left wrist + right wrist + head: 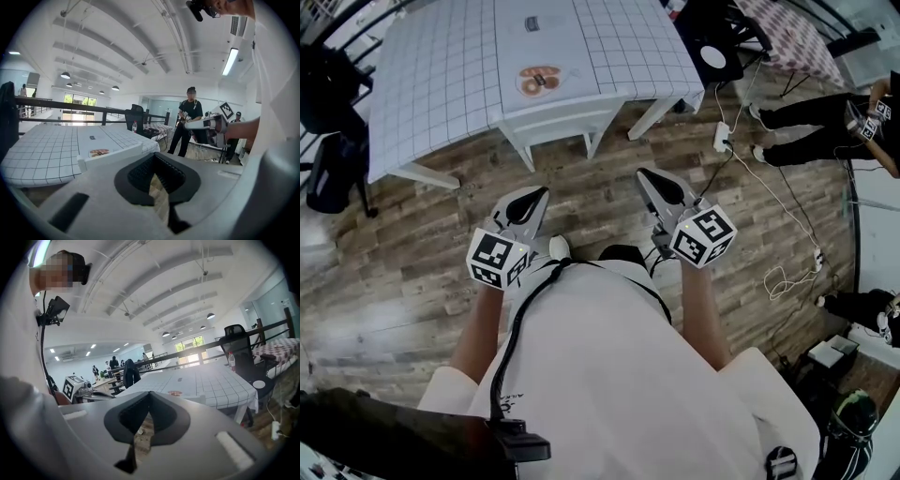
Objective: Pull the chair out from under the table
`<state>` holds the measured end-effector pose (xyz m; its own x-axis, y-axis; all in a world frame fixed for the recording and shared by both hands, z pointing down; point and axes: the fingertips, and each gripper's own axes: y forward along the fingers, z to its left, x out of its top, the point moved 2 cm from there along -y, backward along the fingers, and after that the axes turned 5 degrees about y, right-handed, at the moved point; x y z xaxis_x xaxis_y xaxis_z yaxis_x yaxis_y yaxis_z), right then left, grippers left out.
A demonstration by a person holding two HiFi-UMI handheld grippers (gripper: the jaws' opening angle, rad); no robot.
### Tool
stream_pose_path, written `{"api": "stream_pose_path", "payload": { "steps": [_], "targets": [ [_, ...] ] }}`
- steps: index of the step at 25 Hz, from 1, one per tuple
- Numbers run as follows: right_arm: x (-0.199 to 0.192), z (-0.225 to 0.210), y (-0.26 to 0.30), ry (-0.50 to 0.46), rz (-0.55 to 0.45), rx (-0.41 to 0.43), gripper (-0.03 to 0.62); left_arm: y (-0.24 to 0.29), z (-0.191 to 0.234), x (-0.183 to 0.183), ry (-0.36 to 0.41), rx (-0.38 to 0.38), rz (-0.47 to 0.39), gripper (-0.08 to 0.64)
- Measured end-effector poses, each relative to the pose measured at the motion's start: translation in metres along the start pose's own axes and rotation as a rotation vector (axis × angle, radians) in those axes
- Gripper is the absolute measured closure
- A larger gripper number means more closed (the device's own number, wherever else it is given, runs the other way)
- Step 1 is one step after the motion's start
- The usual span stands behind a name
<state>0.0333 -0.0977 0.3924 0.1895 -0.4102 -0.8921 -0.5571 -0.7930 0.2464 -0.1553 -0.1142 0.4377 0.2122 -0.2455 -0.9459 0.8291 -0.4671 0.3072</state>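
Note:
The white chair (555, 120) stands tucked under the near edge of the table (441, 84), which wears a white checked cloth. In the left gripper view the chair's top rail (110, 157) shows just before the table. My left gripper (532, 197) hovers over the wooden floor short of the chair, jaws shut and empty. My right gripper (649, 180) is level with it to the right, also shut on nothing. Both point towards the chair and touch nothing. The shut jaw tips fill the left gripper (154, 161) and right gripper (149, 397) views.
A plate of food (539, 81) and a small card (545, 23) lie on the table. A black office chair (713, 49), a power strip (722, 137) with cables, and standing people (811, 131) are to the right. A dark bag (330, 173) sits at left.

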Motion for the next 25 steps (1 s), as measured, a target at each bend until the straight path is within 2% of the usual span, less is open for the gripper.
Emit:
{"api": "stream_pose_path", "payload": {
  "steps": [7, 14, 19, 25],
  "targets": [
    [0.003, 0.006, 0.021, -0.001, 0.012, -0.017, 0.586, -0.011, 0.027, -0.013, -0.008, 0.006, 0.022, 0.552],
    [0.003, -0.006, 0.020, 0.018, 0.006, -0.016, 0.586, 0.002, 0.032, -0.010, 0.016, 0.008, 0.035, 0.552],
    [0.006, -0.019, 0.027, 0.007, 0.014, 0.041, 0.586, 0.016, 0.029, -0.004, 0.039, 0.052, 0.052, 0.552],
    [0.022, -0.030, 0.059, -0.128, 0.106, 0.164, 0.586, 0.045, 0.037, 0.005, 0.056, 0.119, 0.079, 0.552]
  ]
}}
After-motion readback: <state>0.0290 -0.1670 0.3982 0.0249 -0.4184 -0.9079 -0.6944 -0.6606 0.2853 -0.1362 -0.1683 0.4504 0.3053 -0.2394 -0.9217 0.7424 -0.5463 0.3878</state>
